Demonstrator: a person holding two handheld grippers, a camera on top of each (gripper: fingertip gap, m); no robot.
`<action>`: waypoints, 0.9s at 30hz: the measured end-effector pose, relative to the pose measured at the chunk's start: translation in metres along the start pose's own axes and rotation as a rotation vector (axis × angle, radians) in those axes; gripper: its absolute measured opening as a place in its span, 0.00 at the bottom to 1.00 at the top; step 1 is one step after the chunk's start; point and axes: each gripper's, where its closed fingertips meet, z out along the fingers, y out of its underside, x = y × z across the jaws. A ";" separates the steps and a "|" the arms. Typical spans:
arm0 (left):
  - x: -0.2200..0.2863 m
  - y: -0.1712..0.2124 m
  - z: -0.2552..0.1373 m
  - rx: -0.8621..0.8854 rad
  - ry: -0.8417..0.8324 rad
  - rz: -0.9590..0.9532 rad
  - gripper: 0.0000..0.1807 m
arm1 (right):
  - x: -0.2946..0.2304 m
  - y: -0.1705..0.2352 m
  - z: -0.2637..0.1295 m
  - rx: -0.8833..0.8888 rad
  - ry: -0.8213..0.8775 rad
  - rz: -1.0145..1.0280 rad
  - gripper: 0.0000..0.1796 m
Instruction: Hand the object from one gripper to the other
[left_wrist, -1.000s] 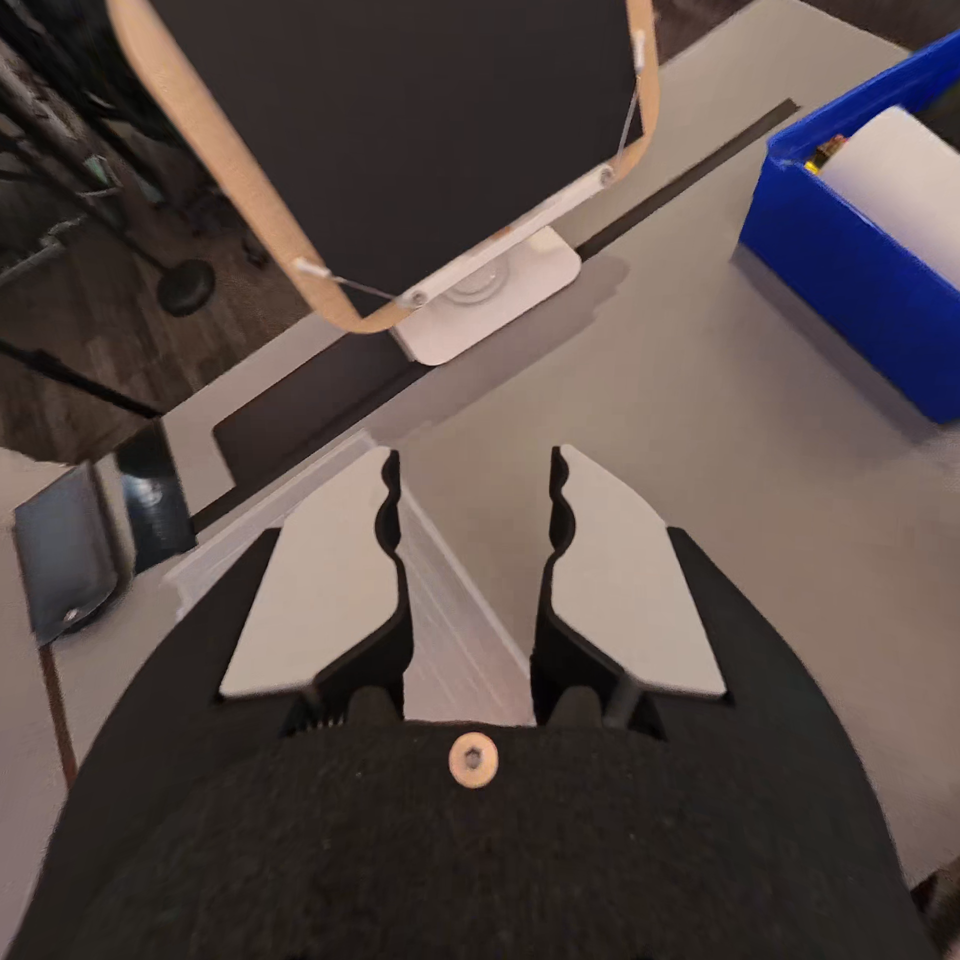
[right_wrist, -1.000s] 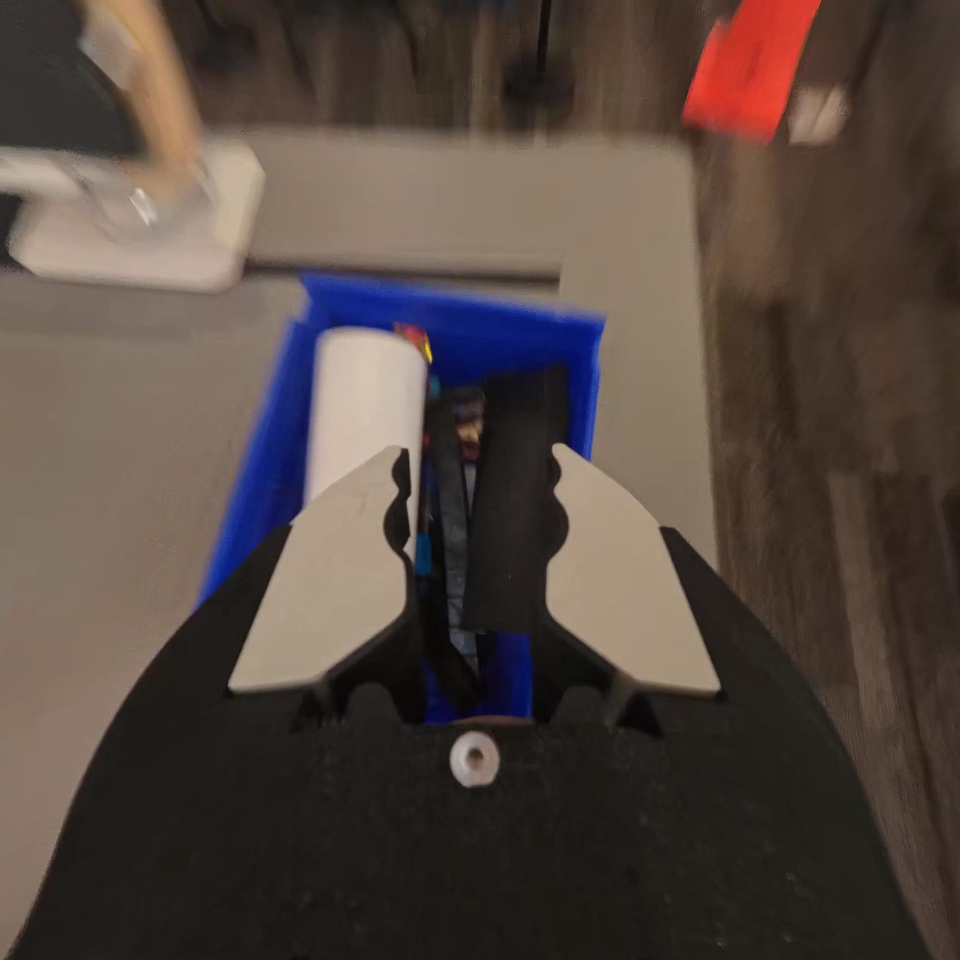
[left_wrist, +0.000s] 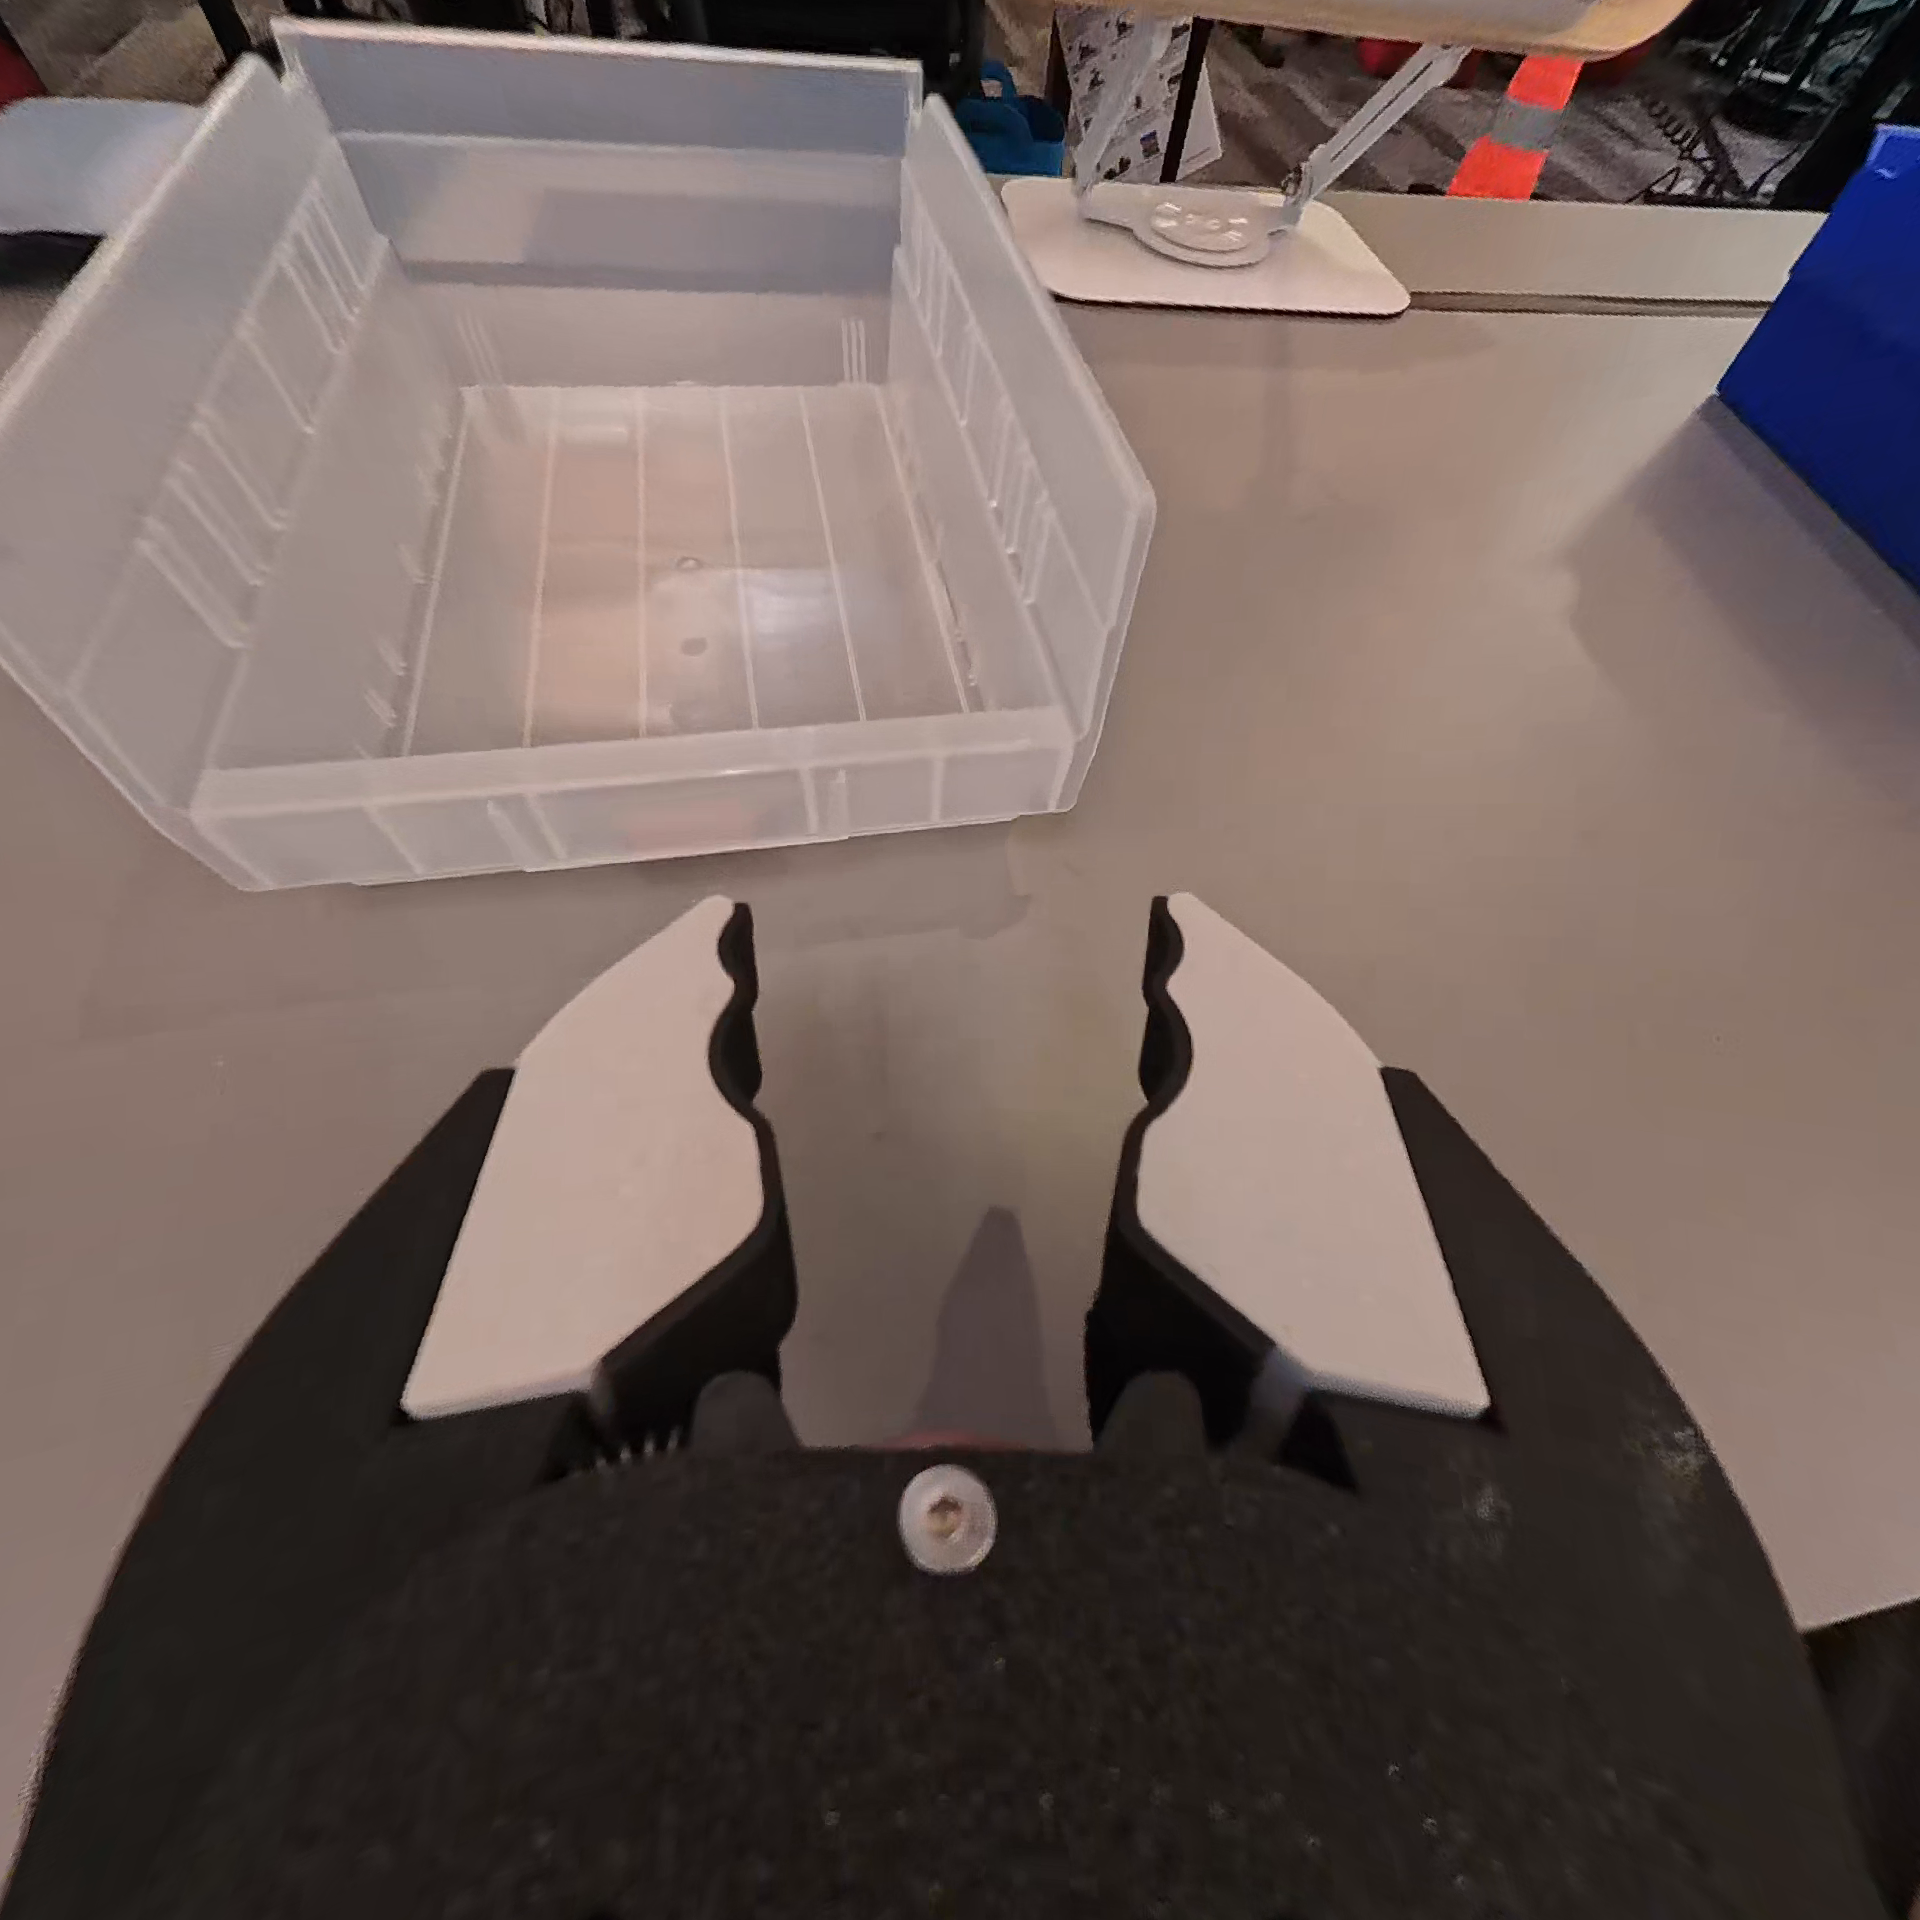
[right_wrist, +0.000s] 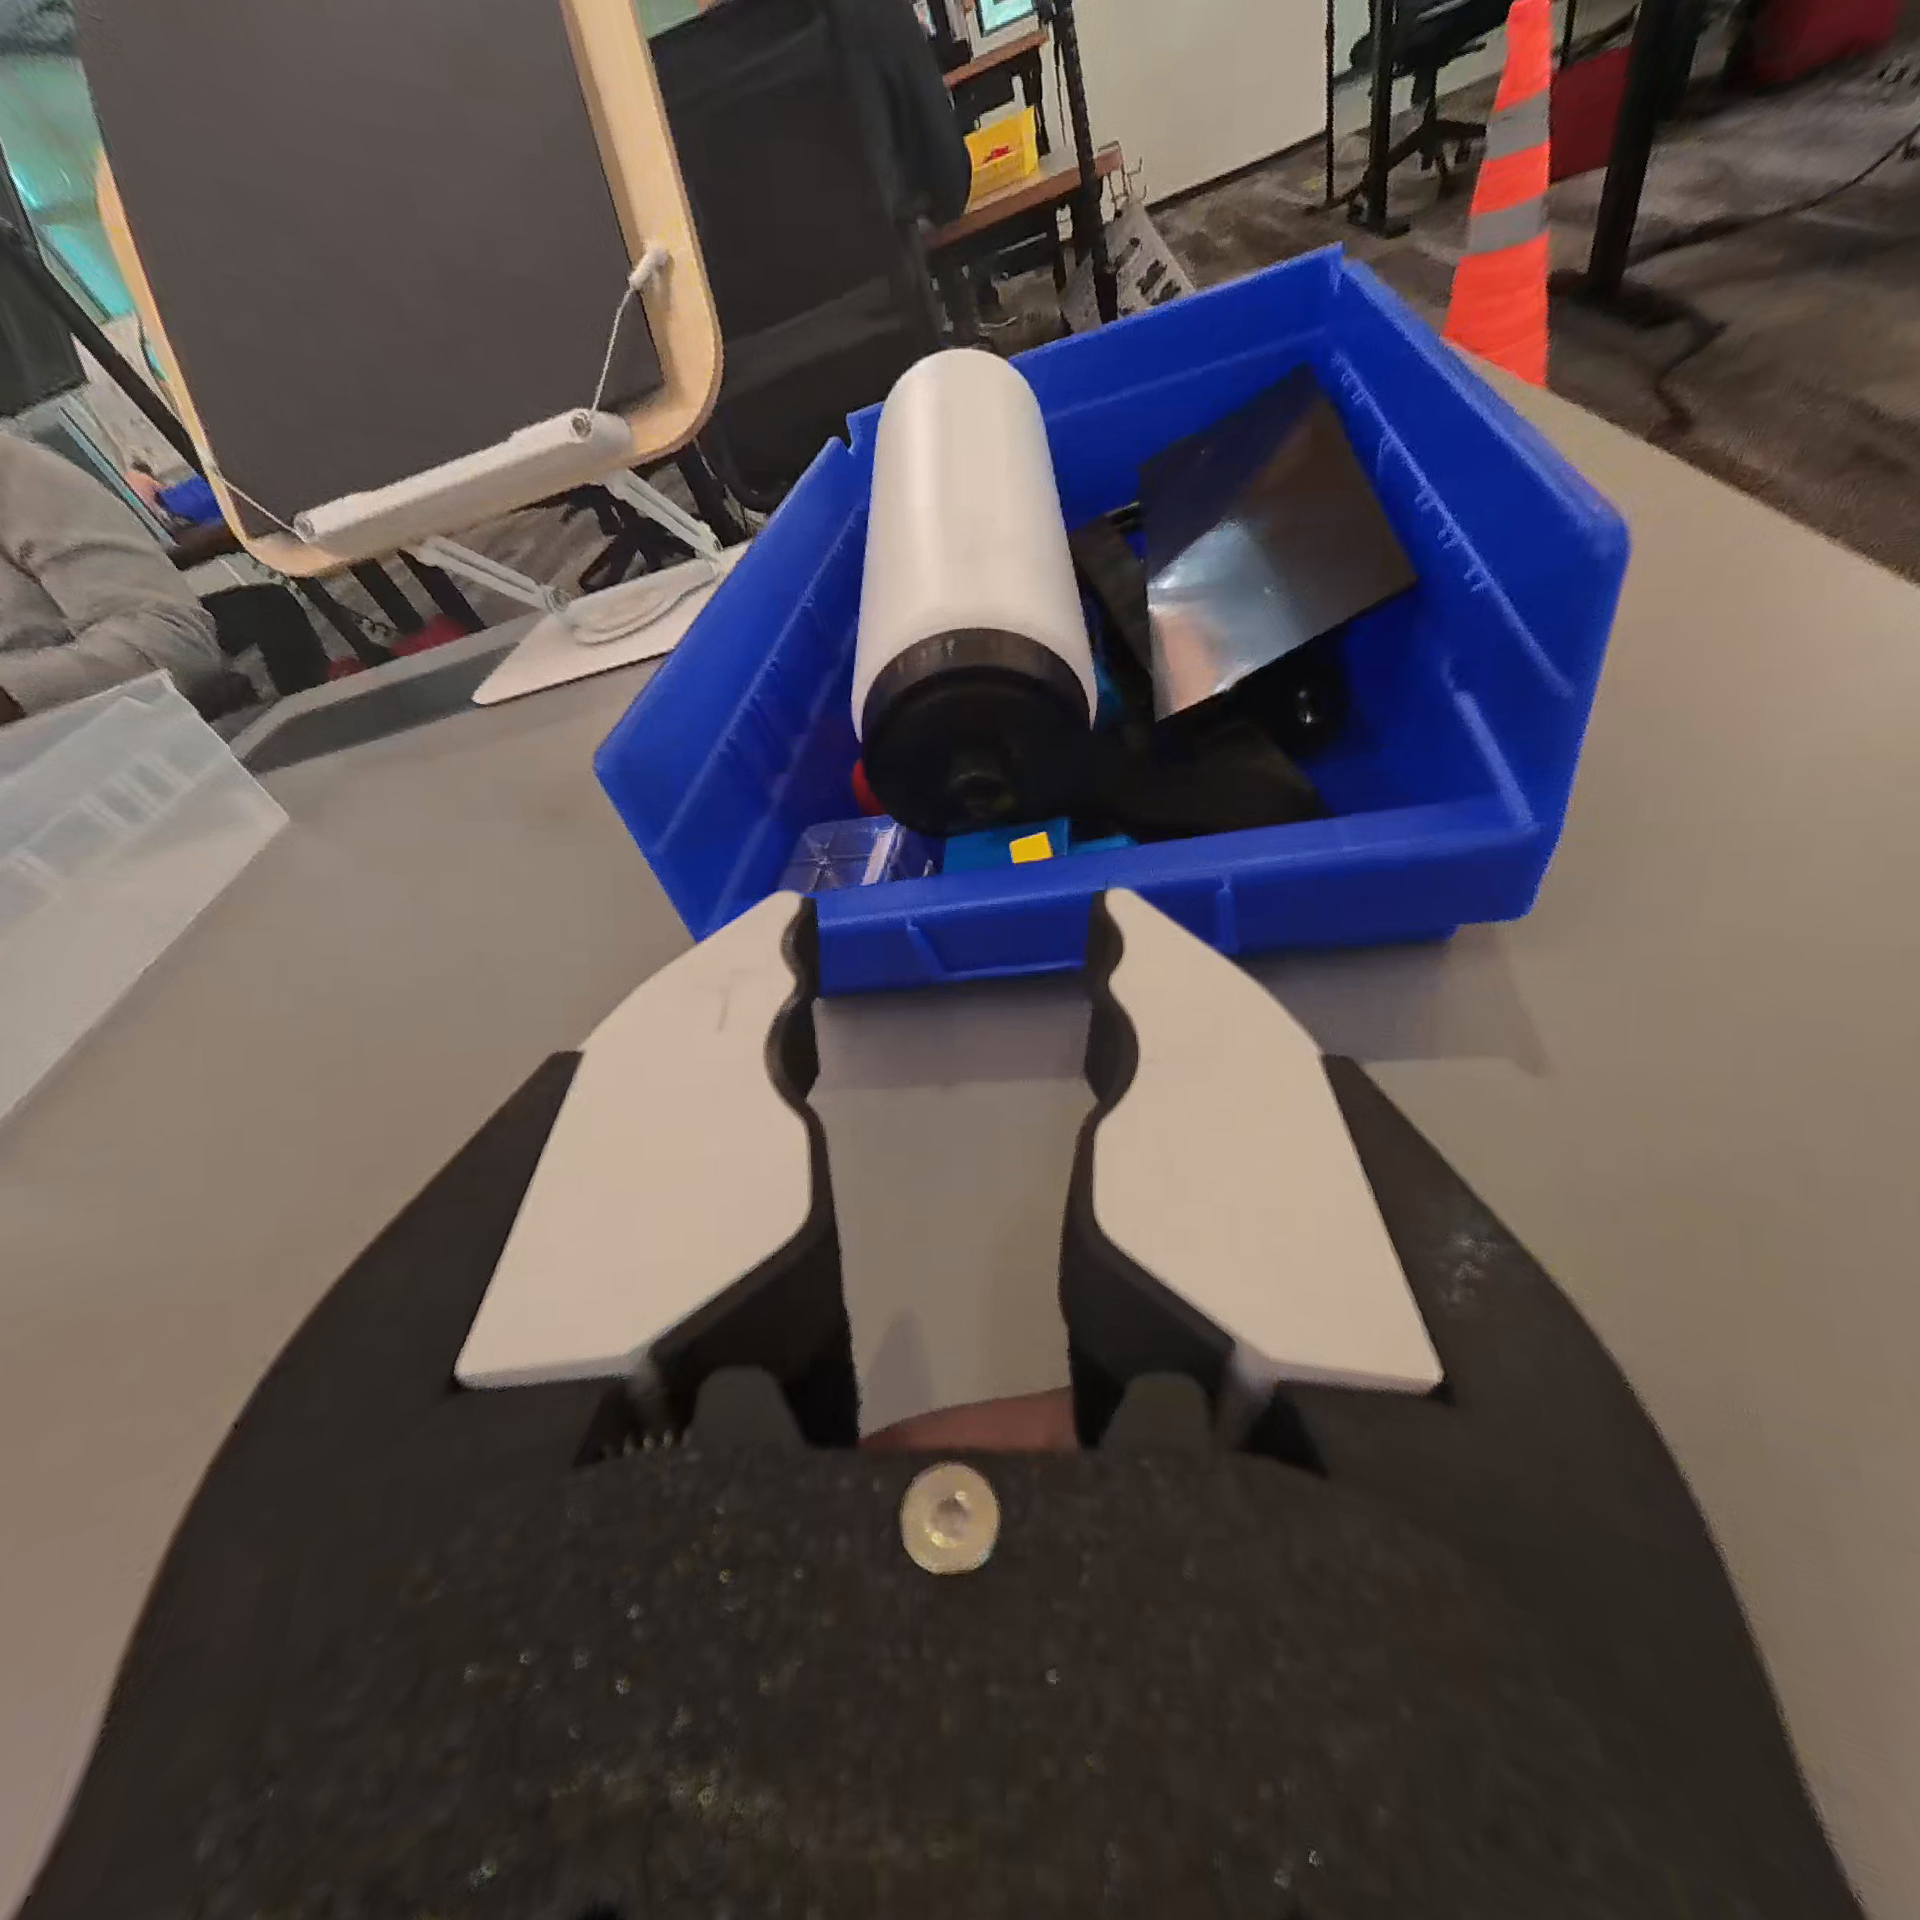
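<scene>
My left gripper (left_wrist: 948, 914) is open and empty, just in front of a clear plastic bin (left_wrist: 156, 499) that holds nothing. My right gripper (right_wrist: 948, 914) is open and empty, close to the front wall of a blue bin (right_wrist: 1351, 894). The blue bin holds a white cylinder with a black cap (right_wrist: 961, 551), a shiny black packet (right_wrist: 1262, 540), a small blue block with a yellow patch (right_wrist: 1013, 850) and other dark items partly hidden beneath. A corner of the blue bin also shows at the right edge of the left wrist view (left_wrist: 1839, 353).
Both bins stand on a grey table (left_wrist: 1455, 727). A white stand base (left_wrist: 1205, 249) sits at the back; it carries a dark panel with a wooden rim (right_wrist: 384, 239). An orange cone (right_wrist: 1507, 197) stands on the floor beyond. A person's sleeve (right_wrist: 73, 582) shows at left. Left tips to right tips: about 55 cm.
Both grippers have swung to new poses. The left now faces the clear bin instead of the dark panel. The right has pulled back from above the blue bin to just in front of it.
</scene>
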 end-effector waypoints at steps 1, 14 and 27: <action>-0.001 0.001 0.000 -0.005 0.008 -0.022 0.40 | 0.000 0.001 0.002 -0.005 0.010 -0.048 0.28; 0.064 -0.009 0.024 0.038 0.133 0.058 0.38 | -0.101 0.019 0.074 -0.062 -0.209 -0.292 0.34; 0.355 -0.026 0.125 0.053 0.495 0.355 0.44 | -0.017 -0.062 0.001 0.129 0.163 -0.315 0.27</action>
